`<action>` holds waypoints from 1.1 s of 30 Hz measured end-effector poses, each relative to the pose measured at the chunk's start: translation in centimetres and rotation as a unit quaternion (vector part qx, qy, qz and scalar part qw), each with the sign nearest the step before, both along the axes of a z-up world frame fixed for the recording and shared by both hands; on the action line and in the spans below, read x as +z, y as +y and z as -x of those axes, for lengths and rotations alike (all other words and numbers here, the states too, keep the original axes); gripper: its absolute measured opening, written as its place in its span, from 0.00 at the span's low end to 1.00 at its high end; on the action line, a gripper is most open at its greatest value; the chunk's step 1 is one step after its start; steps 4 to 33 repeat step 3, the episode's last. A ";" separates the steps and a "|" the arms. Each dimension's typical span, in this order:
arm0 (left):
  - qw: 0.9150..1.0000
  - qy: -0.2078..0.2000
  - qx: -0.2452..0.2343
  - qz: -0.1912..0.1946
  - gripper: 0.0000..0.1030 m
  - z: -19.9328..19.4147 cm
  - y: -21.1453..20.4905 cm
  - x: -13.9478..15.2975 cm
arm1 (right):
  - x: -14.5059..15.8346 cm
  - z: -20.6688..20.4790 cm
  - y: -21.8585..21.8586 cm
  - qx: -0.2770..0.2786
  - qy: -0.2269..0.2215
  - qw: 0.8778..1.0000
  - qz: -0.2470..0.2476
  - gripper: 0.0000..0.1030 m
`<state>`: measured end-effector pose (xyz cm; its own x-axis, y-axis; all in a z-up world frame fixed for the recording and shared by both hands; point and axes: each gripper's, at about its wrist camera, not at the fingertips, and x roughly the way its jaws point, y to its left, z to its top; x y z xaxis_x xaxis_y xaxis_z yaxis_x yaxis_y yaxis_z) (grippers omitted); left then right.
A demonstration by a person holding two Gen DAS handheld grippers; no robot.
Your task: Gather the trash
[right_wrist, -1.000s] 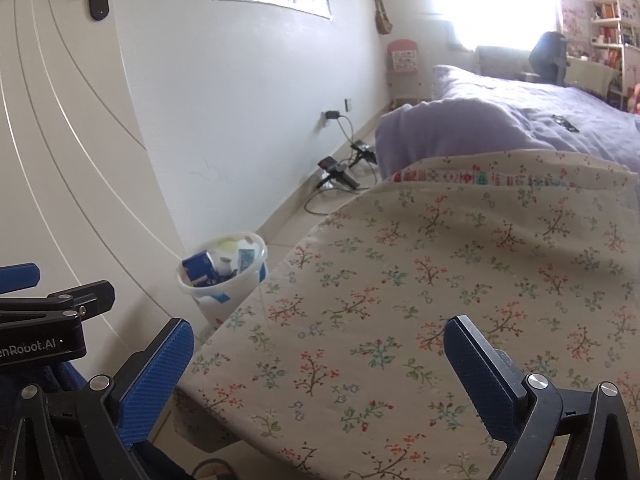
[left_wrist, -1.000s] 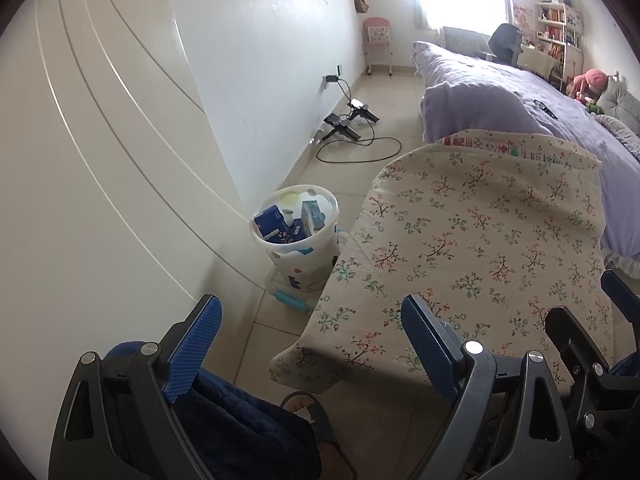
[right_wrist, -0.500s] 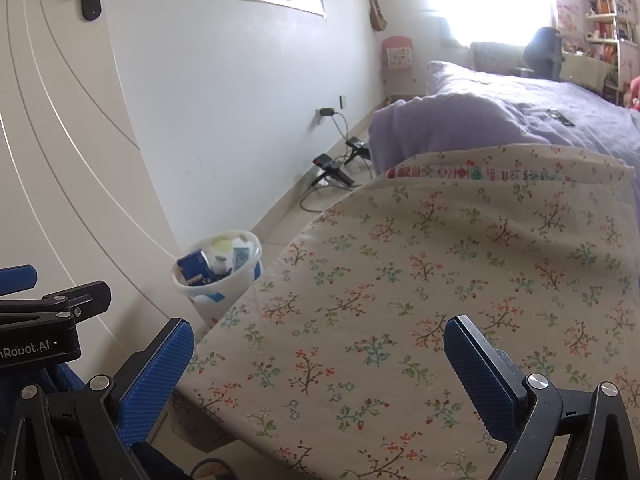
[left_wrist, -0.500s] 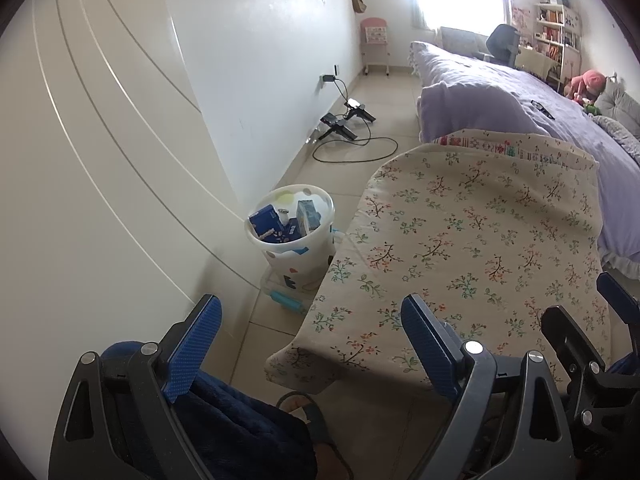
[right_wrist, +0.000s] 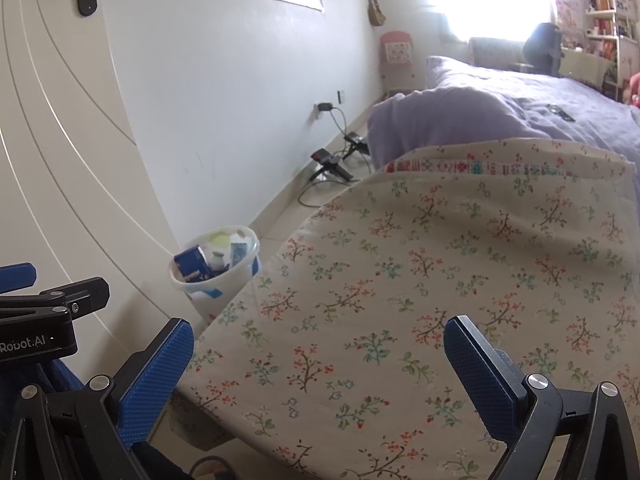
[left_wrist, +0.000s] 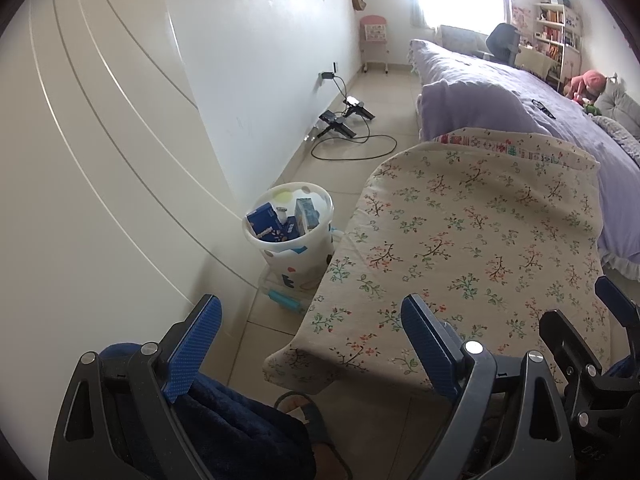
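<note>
The left wrist view looks down from high over the near left corner of the cloth-covered surface (left_wrist: 460,248). The right wrist view sits lower and nearer, facing across it. Both share the bin (left_wrist: 290,226) (right_wrist: 216,264), wall and bed (left_wrist: 520,96).

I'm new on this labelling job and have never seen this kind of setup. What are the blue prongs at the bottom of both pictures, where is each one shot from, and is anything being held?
No robot here: a person holds a two-finger gripper in each hand, each with a fisheye camera looking along its fingers. One picture comes from the left gripper, the other from the right gripper. The blue prongs are finger pads. Both grippers are open and hold nothing. Ahead is a table under a floral cloth, with nothing visible on it. Beside it, on the floor by the wall, stands a white bin already holding blue cartons. A purple bed lies beyond.
</note>
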<state>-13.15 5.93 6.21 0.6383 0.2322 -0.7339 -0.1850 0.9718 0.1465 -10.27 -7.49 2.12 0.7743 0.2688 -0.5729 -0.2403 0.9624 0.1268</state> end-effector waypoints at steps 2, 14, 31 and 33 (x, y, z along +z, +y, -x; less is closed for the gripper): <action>1.000 0.003 0.002 0.002 0.90 -0.3 0.2 -0.3 | -0.1 -0.1 0.0 0.000 0.001 1.000 0.001 1.00; 1.000 0.004 0.003 0.002 0.90 -0.4 0.3 -0.4 | -0.2 -0.2 0.1 0.000 0.003 1.000 0.001 1.00; 1.000 0.004 0.003 0.002 0.90 -0.4 0.3 -0.4 | -0.2 -0.2 0.1 0.000 0.003 1.000 0.001 1.00; 1.000 0.004 0.003 0.002 0.90 -0.4 0.3 -0.4 | -0.2 -0.2 0.1 0.000 0.003 1.000 0.001 1.00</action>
